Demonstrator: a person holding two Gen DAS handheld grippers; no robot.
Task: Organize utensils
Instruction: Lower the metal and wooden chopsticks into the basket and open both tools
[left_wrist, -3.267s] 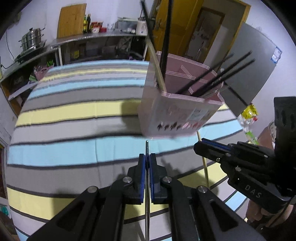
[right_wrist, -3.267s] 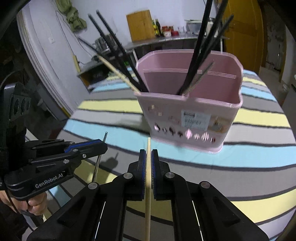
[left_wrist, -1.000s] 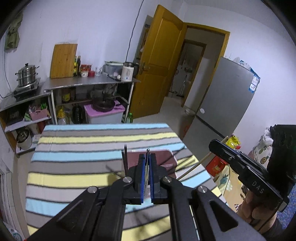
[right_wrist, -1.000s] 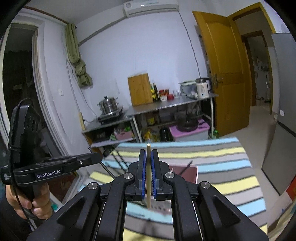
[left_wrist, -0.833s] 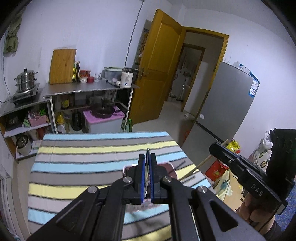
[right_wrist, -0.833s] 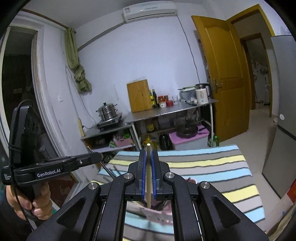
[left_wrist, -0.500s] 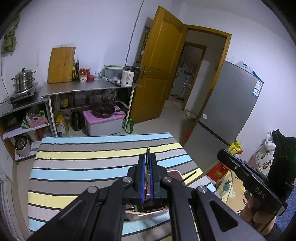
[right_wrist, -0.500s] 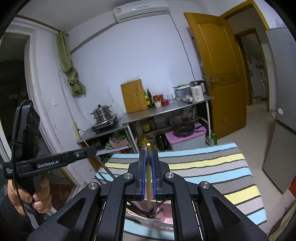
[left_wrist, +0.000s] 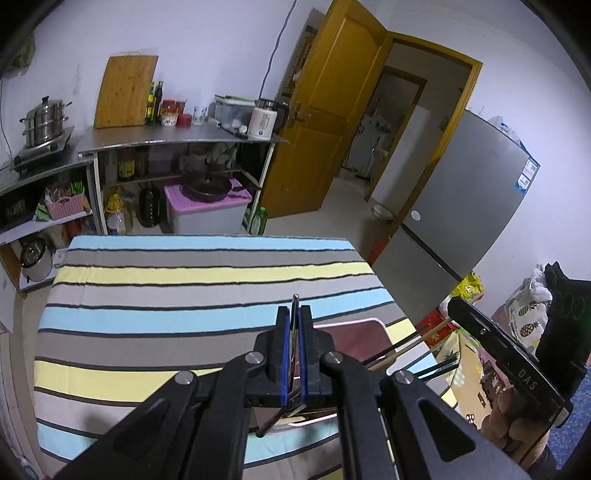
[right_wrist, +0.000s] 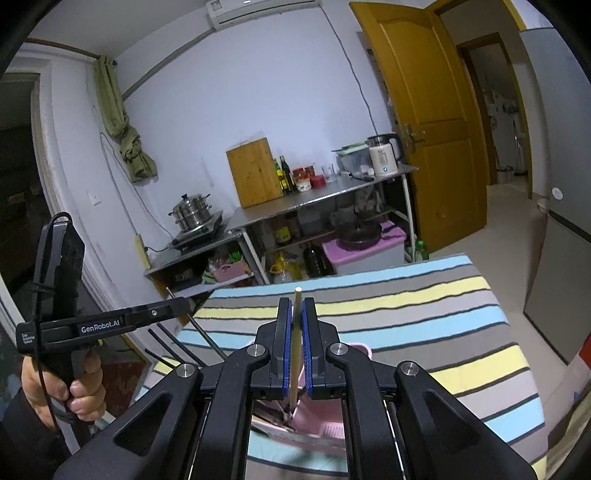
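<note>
My left gripper (left_wrist: 294, 317) is shut on a thin dark metal chopstick (left_wrist: 295, 300) that stands up between its blue pads. Beneath and behind its fingers sits the pink utensil holder (left_wrist: 364, 332) on the striped table (left_wrist: 184, 295), with several black chopsticks (left_wrist: 391, 350) poking out to the right. My right gripper (right_wrist: 295, 314) is shut on a pale wooden chopstick (right_wrist: 297, 295), whose lower end reaches down into the pink holder (right_wrist: 325, 424). Each gripper shows in the other's view: the right gripper (left_wrist: 498, 354) with a hand on it, and the left gripper (right_wrist: 177, 306).
The table's far edge (left_wrist: 207, 238) faces a steel kitchen shelf (left_wrist: 177, 138) with a cutting board, pots and a kettle. A yellow door (left_wrist: 332, 122) and a grey fridge (left_wrist: 472, 206) stand to the right, beyond the table's right edge.
Both grippers, once low beside the holder, now hang above it. Over the last second the holder has slid down behind the fingers. Both stay shut on their chopsticks.
</note>
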